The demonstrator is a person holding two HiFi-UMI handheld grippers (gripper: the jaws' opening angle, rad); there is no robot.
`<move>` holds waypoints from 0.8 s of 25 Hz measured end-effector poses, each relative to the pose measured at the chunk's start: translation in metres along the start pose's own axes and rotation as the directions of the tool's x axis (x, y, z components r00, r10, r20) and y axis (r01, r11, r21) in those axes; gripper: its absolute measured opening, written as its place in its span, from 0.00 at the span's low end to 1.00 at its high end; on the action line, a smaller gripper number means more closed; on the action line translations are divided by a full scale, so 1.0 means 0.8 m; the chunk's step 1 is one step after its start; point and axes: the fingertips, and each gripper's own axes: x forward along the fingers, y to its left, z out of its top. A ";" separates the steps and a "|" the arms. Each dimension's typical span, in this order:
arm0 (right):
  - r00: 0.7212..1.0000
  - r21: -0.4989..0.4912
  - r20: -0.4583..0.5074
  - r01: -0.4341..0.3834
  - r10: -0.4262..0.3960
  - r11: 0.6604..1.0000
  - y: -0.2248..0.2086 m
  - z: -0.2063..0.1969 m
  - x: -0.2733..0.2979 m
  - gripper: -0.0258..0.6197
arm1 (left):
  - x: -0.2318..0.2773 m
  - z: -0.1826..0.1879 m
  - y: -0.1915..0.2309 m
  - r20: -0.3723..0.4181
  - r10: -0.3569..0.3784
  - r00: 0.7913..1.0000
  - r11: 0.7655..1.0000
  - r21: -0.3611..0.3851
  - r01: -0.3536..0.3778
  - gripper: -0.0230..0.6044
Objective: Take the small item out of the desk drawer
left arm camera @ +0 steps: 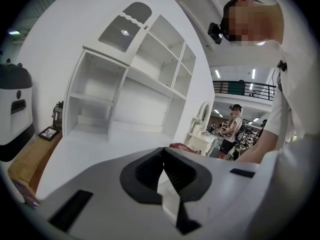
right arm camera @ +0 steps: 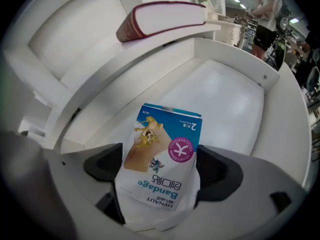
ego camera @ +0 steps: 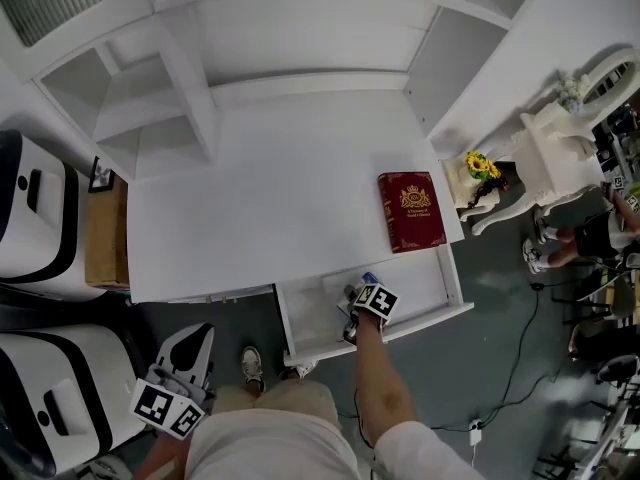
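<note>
one book [ego camera: 411, 211], one bandage box [right arm camera: 162, 159]

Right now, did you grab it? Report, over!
Left gripper shut, empty, down at side. Right gripper shut on bandage box. Box inside open drawer, not out yet. Nothing over it.

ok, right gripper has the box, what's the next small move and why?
Probably lift it straight up a little. The right gripper is shut on the bandage box, which sits low inside the open drawer with walls around it. The desk edge under the red book overhangs ahead, so rise clear before pulling away.
</note>
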 end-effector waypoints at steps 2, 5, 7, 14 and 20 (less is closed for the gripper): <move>0.999 -0.029 0.034 -0.022 0.023 0.999 0.006 0.009 -0.011 0.78 | -0.001 0.005 -0.002 0.008 -0.014 1.000 1.000 0.003 0.014 0.06; 0.994 -0.001 0.094 -0.061 0.061 0.998 0.013 0.021 -0.030 0.78 | -0.002 0.007 -0.007 0.019 -0.037 0.999 0.999 0.006 0.037 0.06; 0.987 0.026 0.133 -0.091 0.087 0.996 0.016 0.027 -0.045 0.78 | -0.003 0.006 -0.011 0.024 -0.055 0.998 0.999 0.004 0.055 0.06; 0.944 0.108 0.276 -0.218 0.181 0.970 0.030 0.041 -0.115 0.77 | -0.005 0.015 -0.027 0.062 -0.134 0.989 0.991 0.014 0.134 0.06; 0.878 0.105 0.403 -0.324 0.258 0.940 0.035 0.055 -0.194 0.77 | -0.007 0.029 -0.042 0.106 -0.198 0.974 0.980 0.029 0.196 0.06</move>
